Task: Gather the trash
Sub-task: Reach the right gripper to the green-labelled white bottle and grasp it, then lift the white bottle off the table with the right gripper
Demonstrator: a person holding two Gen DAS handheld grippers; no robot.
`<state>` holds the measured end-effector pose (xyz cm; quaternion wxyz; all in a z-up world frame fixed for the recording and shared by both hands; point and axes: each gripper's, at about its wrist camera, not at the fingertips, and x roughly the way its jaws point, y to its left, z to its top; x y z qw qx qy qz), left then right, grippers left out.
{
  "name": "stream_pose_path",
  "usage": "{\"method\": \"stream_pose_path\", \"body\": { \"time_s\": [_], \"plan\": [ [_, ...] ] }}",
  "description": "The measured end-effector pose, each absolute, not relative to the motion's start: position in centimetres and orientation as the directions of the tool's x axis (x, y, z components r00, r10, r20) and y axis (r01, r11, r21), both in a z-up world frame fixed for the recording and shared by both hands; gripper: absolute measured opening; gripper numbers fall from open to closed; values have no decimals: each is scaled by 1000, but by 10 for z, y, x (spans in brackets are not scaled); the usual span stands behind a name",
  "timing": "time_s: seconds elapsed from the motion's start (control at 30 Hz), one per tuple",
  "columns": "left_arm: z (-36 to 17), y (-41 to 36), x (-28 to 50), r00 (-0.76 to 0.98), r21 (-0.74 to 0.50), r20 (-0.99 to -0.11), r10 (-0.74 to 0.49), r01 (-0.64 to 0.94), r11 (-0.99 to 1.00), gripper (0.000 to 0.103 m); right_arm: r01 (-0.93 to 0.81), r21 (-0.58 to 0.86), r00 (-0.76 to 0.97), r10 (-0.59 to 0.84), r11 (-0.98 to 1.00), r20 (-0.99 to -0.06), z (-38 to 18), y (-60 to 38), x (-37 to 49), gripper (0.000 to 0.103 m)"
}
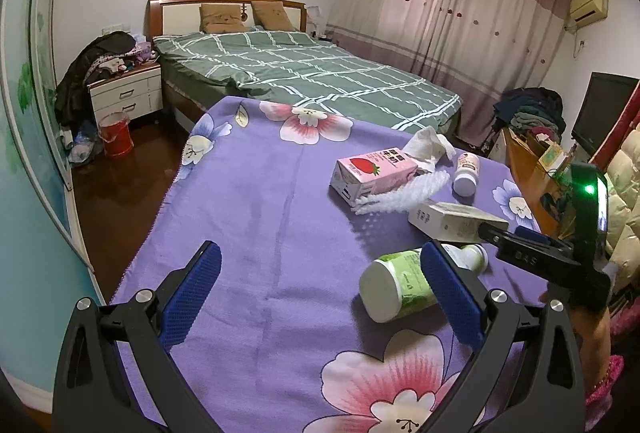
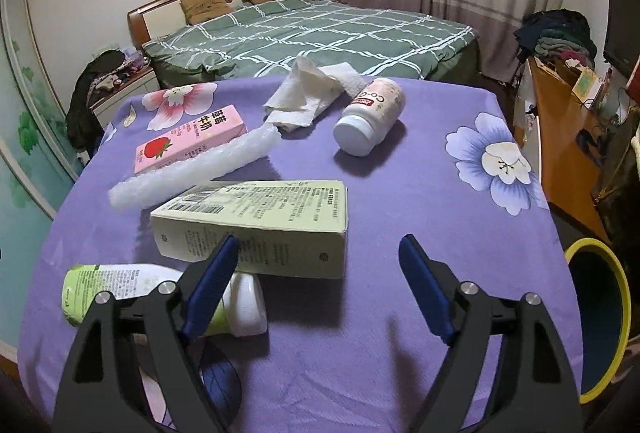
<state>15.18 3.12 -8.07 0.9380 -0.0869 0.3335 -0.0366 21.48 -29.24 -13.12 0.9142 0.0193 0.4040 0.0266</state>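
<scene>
Trash lies on a purple flowered cloth point(image 2: 360, 353): a pink strawberry milk carton point(image 2: 188, 141), a bubble-wrap roll point(image 2: 192, 169), crumpled tissue point(image 2: 308, 93), a white pill bottle point(image 2: 370, 117), a pale green box point(image 2: 256, 225) and a green bottle point(image 2: 116, 285) on its side. My right gripper point(image 2: 318, 240) is open just in front of the box; its left finger overlaps the box's near face and no pad presses on anything. My left gripper point(image 1: 320, 247) is open and empty, with the green bottle point(image 1: 396, 285) beside its right finger. One right-gripper finger point(image 1: 500, 235) reaches the box point(image 1: 452, 219).
A yellow-rimmed dark bin point(image 2: 588, 245) stands off the table's right edge. Beyond the table are a green checked bed point(image 1: 320, 73), a nightstand point(image 1: 124, 93) piled with clothes, and a red bucket point(image 1: 116, 135) on the floor. A cluttered wooden desk point(image 2: 560, 113) runs along the right.
</scene>
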Motion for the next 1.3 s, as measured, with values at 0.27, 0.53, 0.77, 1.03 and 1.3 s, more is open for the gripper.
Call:
{"method": "stream_pose_path", "body": {
  "time_s": [0.27,0.53,0.77,1.03,1.3],
  "plan": [
    [-80,29,152,774,-185,-620,-127,12,983,98,-121,137,645,183,983,-742,-128,-277,213,79],
    [-82,26,152,772,-187,-622,-132,18,982,98,-146,187,628,237,971,-741,-126,-278,207,79],
    [-81,25,152,773,-185,-621,-131,18,983,98,-231,257,585,345,939,-734,-123,-264,202,79],
    [-85,22,156,768,-184,-621,-156,50,982,98,-149,243,619,282,959,-733,-122,-288,203,79],
    [-126,-15,169,623,-236,-693,-363,280,931,98,-62,212,667,198,975,-719,-114,-323,198,79]
  ]
}}
